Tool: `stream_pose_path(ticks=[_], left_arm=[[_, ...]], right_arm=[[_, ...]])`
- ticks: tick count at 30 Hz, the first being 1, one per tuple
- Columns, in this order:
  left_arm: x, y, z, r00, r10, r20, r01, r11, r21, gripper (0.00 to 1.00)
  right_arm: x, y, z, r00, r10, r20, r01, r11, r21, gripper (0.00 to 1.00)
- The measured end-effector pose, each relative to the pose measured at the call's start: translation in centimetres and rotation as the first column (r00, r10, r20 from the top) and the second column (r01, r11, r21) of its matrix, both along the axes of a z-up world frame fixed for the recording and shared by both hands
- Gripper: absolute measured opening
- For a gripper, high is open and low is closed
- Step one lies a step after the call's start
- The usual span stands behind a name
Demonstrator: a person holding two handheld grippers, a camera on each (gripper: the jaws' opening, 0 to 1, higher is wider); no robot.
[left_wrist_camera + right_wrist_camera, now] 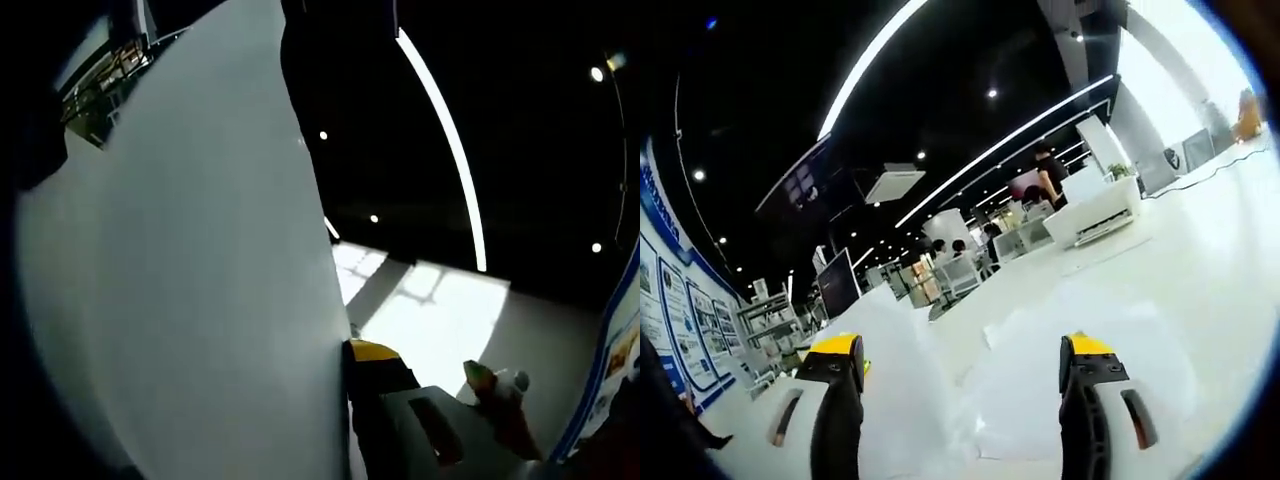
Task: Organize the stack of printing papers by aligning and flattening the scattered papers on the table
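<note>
A large white sheet of paper (200,270) stands lifted up in the left gripper view, covering the left half against the dark ceiling. My left gripper (352,355) is at its lower right edge. One yellow-tipped finger (375,352) presses against the sheet and the other is hidden behind it, so the gripper looks shut on the paper. In the right gripper view my right gripper (962,350) is open wide over the white table (1230,230). A raised, curled sheet (895,350) and a flatter sheet (1040,370) lie between its fingers, touching neither.
A white box-like machine (1095,215) sits farther back on the table, with a dark cable (1210,170) running along the surface to its right. Desks, chairs and people (1045,175) stand in the distance. Posters (670,300) line the left wall.
</note>
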State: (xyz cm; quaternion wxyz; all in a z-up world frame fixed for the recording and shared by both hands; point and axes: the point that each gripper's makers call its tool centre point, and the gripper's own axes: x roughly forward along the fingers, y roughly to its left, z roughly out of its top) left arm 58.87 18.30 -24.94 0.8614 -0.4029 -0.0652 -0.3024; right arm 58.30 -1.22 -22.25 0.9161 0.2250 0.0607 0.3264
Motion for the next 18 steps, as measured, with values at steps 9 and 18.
stream_pose_path(ticks=[9, 18], left_arm=[[0.3, 0.2, -0.1, 1.000, 0.000, -0.002, 0.000, 1.000, 0.001, 0.07], [0.3, 0.3, -0.1, 1.000, 0.000, -0.002, 0.000, 1.000, -0.001, 0.07]], right_arm=[[0.6, -2.9, 0.4, 0.997, -0.071, 0.013, 0.072, 0.997, -0.014, 0.76], [0.7, -4.2, 0.7, 0.995, -0.097, 0.024, 0.098, 0.995, -0.016, 0.76]])
